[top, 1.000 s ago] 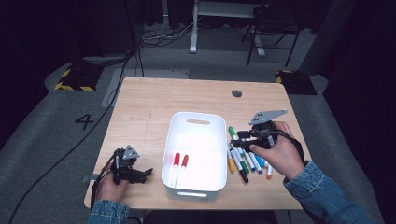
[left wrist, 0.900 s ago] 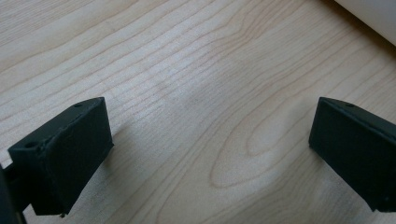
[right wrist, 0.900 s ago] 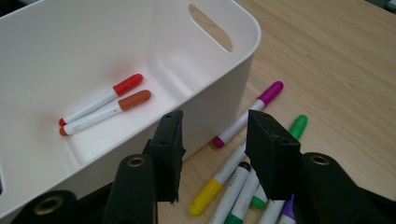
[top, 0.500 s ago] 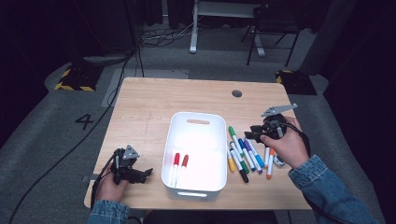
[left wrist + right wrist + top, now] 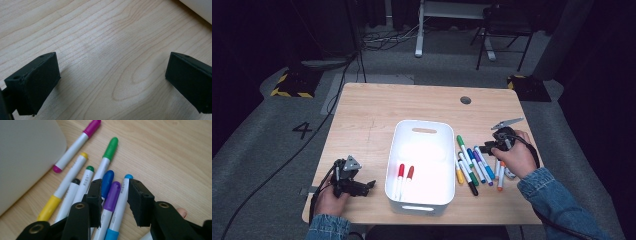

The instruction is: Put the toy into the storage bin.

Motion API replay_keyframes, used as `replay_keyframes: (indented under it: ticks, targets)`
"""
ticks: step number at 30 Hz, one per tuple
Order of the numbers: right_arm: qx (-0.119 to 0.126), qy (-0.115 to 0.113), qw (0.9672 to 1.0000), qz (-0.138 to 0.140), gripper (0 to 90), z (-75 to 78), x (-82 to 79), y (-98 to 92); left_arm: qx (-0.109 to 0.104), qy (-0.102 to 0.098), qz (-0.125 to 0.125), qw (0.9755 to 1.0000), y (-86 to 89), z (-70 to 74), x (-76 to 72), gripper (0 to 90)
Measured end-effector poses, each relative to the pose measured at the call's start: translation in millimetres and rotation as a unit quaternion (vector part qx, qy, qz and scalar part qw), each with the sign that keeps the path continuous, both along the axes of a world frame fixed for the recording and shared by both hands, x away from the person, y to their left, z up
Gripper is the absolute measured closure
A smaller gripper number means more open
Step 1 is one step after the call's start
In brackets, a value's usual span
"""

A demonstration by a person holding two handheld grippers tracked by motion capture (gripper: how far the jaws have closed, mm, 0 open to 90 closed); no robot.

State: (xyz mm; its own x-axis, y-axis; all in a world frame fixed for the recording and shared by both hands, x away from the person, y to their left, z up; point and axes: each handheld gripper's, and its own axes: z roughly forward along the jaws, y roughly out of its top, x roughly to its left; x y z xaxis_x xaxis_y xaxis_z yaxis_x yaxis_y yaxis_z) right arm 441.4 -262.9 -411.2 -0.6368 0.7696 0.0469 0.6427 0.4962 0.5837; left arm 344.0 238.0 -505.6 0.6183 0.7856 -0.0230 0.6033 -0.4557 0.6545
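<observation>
I am closing my right tool (image 5: 113,195), jaws still apart, around the purple marker (image 5: 111,197) and light-blue marker (image 5: 120,203), lower centre; my left tool (image 5: 112,80) is resting spread.

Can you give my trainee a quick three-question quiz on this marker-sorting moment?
1. True or false: the white bin holds two red-capped markers.
2. Which markers lie between the jaws of the right gripper? A: purple marker and light-blue marker; B: yellow marker and magenta marker; C: none.
3. What lies between the jaws of the left gripper?

Key: 1 true. 2 A; the jaws have just been closing around them, with no firm grip visible yet. 3 Nothing but bare table; the jaws stand wide apart.
</observation>
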Motion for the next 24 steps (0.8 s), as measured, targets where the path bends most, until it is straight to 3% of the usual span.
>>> replay_keyframes:
  ticks: [7,17,24]
  targets:
    - [-0.021,0.024,0.9994,-0.014,65.3,-25.1,7.9,-4.6,0.0,0.0,0.0,1.0,0.0,0.0,0.0,0.0]
    - [-0.033,0.052,0.9979,-0.018,67.3,-45.7,8.8,-6.1,0.001,-0.001,0.0,1.0,0.1,0.1,0.0,0.0]
    - [-0.042,0.05,0.9975,-0.026,69.0,-52.5,10.8,-6.6,0.001,0.0,0.0,1.0,0.1,0.0,0.0,0.0]
